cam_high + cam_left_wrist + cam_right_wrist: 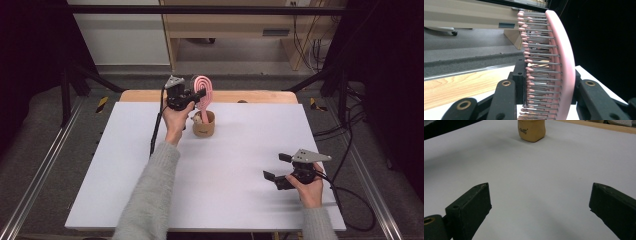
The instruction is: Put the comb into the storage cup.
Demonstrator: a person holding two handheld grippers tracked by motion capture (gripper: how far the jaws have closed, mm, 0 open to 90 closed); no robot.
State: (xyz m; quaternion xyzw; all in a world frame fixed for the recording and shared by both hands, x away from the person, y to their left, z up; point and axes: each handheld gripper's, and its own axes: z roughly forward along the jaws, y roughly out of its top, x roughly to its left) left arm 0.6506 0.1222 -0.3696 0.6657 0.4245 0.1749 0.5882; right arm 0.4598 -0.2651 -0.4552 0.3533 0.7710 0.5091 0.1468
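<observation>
Left tool (pixel 199 95) around pink hairbrush (pixel 204 89)

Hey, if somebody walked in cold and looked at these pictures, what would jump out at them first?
The pink hairbrush stands out first: it is upright at the far middle of the white table, its head clamped in the left gripper and its handle reaching down into a small tan cup. In the left gripper view its pink-tipped bristles sit close up between the black jaws. Near the table's front right corner, the right gripper rests open and empty.
</observation>
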